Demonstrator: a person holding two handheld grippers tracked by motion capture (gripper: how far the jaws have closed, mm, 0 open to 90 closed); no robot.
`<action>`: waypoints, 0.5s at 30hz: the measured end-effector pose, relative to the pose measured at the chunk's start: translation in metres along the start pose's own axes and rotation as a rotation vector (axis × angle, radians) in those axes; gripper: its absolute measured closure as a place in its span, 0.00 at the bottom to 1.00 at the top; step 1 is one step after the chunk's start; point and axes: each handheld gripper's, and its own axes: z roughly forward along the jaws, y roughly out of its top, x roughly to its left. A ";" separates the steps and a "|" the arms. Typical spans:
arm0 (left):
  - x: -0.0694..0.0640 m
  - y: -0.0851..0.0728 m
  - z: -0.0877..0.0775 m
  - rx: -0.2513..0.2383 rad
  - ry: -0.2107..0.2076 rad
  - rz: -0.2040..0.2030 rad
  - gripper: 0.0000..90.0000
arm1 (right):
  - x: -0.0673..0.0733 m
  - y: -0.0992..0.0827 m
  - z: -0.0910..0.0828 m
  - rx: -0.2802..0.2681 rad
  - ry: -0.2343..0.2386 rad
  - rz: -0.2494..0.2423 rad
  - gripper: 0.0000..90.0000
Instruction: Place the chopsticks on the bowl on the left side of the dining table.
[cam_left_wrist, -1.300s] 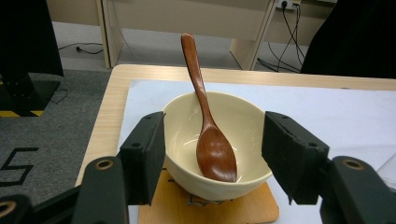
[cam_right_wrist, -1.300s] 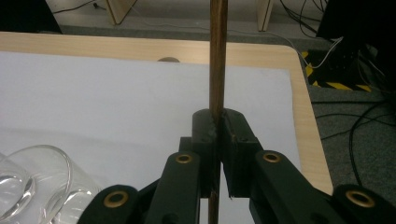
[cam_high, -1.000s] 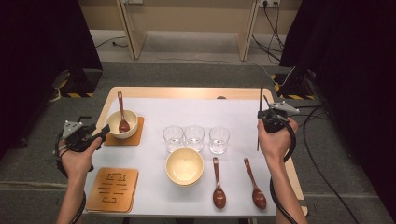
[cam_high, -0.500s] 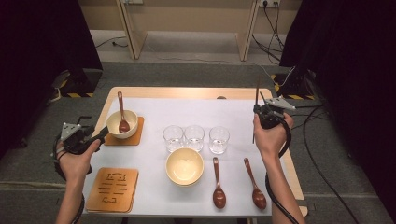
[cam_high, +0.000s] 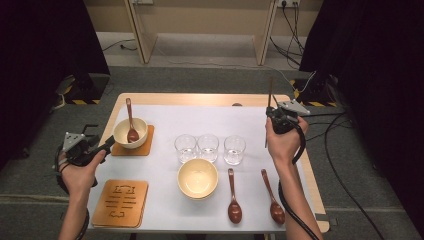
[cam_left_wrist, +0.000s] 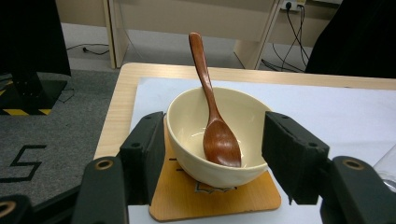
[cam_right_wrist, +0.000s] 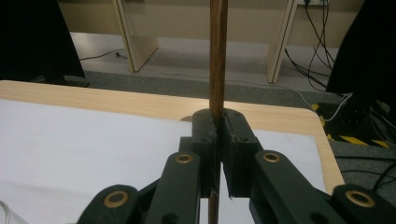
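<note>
From the high view, the right gripper (cam_high: 278, 119) stands over the right far part of the white-covered wooden table (cam_high: 165, 120), pinching a thin dark wooden stick (cam_high: 270, 92), probably a chopstick, upright. Held by so narrow a grip, the stick could pivot or slip when lowered, and a swing to the left might knock the three clear drinking glasses (cam_high: 208, 147) in a row at the middle. The left gripper (cam_high: 95, 149) hovers at the left edge beside the cream ceramic bowl (cam_high: 131, 133) on its square wooden coaster (cam_high: 145, 148); a careless push there could tip the bowl or flick out the brown wooden spoon (cam_high: 130, 120) leaning in it. Whether the stick is one piece or a pair is too small to tell.

In the left gripper view the jaws are spread wide on either side of the bowl (cam_left_wrist: 215, 135), touching nothing. The spoon (cam_left_wrist: 212, 121) leans against the far rim, so any bump could roll it. The coaster (cam_left_wrist: 219, 200) is partly hidden under the bowl.

In the right gripper view the jaws are pressed together on the stick (cam_right_wrist: 217, 56), which runs out of the top edge; its tip is cut off and its lower end is hidden behind the jaws.
</note>
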 end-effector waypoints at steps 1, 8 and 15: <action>0.000 0.000 0.000 0.000 -0.001 0.000 0.44 | 0.001 0.000 0.001 -0.003 0.002 -0.001 0.94; 0.000 0.000 0.001 0.002 0.000 0.000 0.44 | 0.005 0.002 0.005 -0.020 0.010 0.001 0.94; -0.001 -0.001 0.001 0.003 0.000 0.002 0.44 | 0.008 0.005 0.008 -0.031 0.014 -0.005 0.94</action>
